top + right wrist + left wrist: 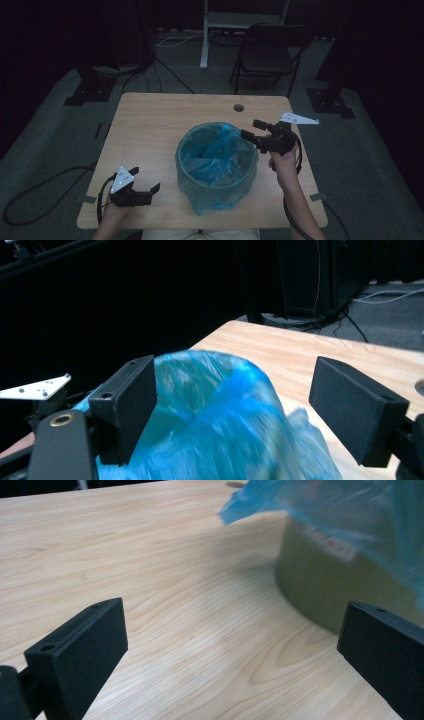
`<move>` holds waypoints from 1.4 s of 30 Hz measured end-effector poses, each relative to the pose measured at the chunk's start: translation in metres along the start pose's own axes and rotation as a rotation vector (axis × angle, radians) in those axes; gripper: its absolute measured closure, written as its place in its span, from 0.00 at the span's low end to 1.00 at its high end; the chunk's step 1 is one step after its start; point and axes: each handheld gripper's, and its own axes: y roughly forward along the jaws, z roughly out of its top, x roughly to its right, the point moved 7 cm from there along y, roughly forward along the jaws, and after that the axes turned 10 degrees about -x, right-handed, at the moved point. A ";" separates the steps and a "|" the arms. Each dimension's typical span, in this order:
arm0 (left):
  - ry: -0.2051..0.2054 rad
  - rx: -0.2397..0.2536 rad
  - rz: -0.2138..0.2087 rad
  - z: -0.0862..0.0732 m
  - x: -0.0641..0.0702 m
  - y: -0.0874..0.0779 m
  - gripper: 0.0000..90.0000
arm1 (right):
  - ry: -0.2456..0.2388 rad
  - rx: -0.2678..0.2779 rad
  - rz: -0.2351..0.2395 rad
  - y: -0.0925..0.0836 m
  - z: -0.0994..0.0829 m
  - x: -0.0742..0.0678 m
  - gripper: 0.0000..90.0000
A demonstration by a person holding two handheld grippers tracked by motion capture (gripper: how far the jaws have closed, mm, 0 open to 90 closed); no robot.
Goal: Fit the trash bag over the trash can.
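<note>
Dark floor and black drapes ring our wooden bench (145, 130), and the bin (216, 162) stands near its middle, a little toward our edge. We take the job to be lining that bin with the blue bag (220, 150). Much of it looks done: the bag sits inside the bin, its mouth is spread around the rim, and a skirt of film hangs down the outside on our side of the bin. Inside the bin the film lies in loose folds rather than flat against the wall.

Our left gripper (150, 192) hangs low over the bench to the left of the bin, jaws wide and nothing between them; its own view looks across bare wood at the bin's wall. Our right gripper (252, 131) is raised at the bin's far right rim, jaws also wide, with blue film bunched below and between them but not pinched.

What is left, we judge, is smoothing the skirt evenly around the bin and pressing the folds down inside
</note>
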 end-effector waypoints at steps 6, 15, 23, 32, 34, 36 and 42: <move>-0.006 -0.060 0.030 -0.016 -0.013 -0.004 0.00 | -0.035 -0.022 0.093 0.021 0.017 -0.023 0.21; -0.043 -0.069 0.090 -0.032 -0.030 -0.013 0.00 | -0.116 -0.139 0.208 0.069 0.041 -0.062 0.21; -0.029 -0.069 0.114 -0.032 -0.032 -0.015 0.00 | -0.216 -0.419 0.218 0.106 0.020 -0.070 0.21; -0.054 -0.050 0.148 -0.030 -0.039 -0.020 0.00 | -0.313 -0.754 0.099 0.136 -0.024 -0.066 0.16; -0.060 -0.045 0.160 -0.030 -0.042 -0.021 0.00 | -0.334 -0.805 0.082 0.141 -0.030 -0.067 0.14; -0.071 -0.035 0.166 -0.029 -0.043 -0.023 0.00 | -0.361 -0.848 0.059 0.145 -0.036 -0.067 0.14; -0.074 -0.030 0.178 -0.029 -0.045 -0.025 0.00 | -0.397 -0.987 -0.011 0.161 -0.054 -0.062 0.12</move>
